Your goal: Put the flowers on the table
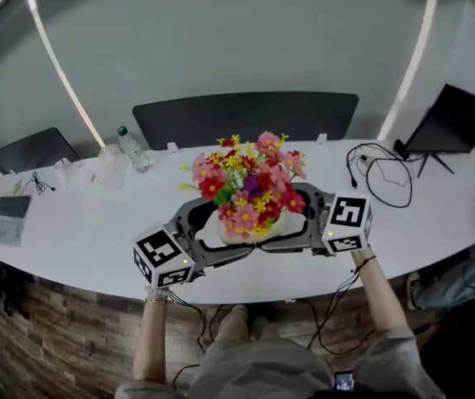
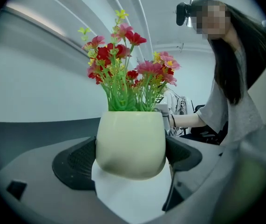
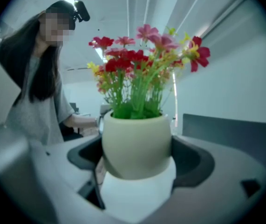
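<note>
A cream round pot [image 1: 264,232] holds a bunch of red, pink and yellow flowers [image 1: 249,181]. It sits over the front part of the long white table [image 1: 96,231]; whether it rests on the top I cannot tell. My left gripper [image 1: 235,229] clasps the pot from the left and my right gripper [image 1: 282,223] from the right, both shut on it. In the left gripper view the pot [image 2: 130,143] fills the gap between the black jaws of the left gripper [image 2: 130,158]. The right gripper view shows the same pot [image 3: 136,143] held by the right gripper [image 3: 137,157].
A water bottle [image 1: 133,150] and a clear container [image 1: 112,166] stand at the back left. Small devices [image 1: 11,208] lie at the far left. Cables [image 1: 383,177] and an open laptop [image 1: 453,119] are at the right. A dark chair [image 1: 245,115] stands behind the table.
</note>
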Demonstrator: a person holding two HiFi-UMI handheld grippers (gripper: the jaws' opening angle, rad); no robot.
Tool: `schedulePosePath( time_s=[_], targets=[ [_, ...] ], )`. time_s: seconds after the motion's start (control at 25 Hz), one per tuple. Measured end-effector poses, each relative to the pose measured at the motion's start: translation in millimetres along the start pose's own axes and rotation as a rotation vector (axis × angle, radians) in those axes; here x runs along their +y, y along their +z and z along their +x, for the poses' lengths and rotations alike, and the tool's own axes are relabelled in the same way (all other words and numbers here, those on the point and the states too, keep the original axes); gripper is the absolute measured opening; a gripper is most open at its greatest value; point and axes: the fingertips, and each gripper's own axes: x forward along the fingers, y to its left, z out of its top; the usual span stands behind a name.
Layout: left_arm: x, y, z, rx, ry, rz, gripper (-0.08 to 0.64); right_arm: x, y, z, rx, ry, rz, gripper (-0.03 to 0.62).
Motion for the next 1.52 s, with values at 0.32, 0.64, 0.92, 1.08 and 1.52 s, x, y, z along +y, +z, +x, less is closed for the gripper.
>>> schedulePosePath(
  time_s=[0.32, 0.64, 0.92, 1.08, 1.52],
  targets=[
    [19.9, -27.4, -2.0, 0.043, 0.007, -0.028, 0.457, -16.0, -22.5, 19.3, -0.006, 0.016, 0.031, 0.446],
    [40.1, -44.0, -3.4, 0.013, 0.038, -0.052, 0.457, -33.5, -39.0, 33.5, -0.03, 0.045, 0.057, 0.446],
    [53.6, -74.2, -0.1, 0.041, 0.047, -0.066, 0.457, -46.2, -66.2, 46.7, -0.033, 0.054, 0.08, 0.446],
    [57.7, -87.3, 1.9, 0.05, 0.056, -0.071, 0.457, -50.3, -77.1, 51.4, -0.011, 0.062, 0.069, 0.446],
    [74.8, -116.7, 10.4, 0.077, 0.074, -0.092, 0.457, -67.2, -103.1, 62.0, 0.041, 0.07, 0.064, 0.446]
  ],
)
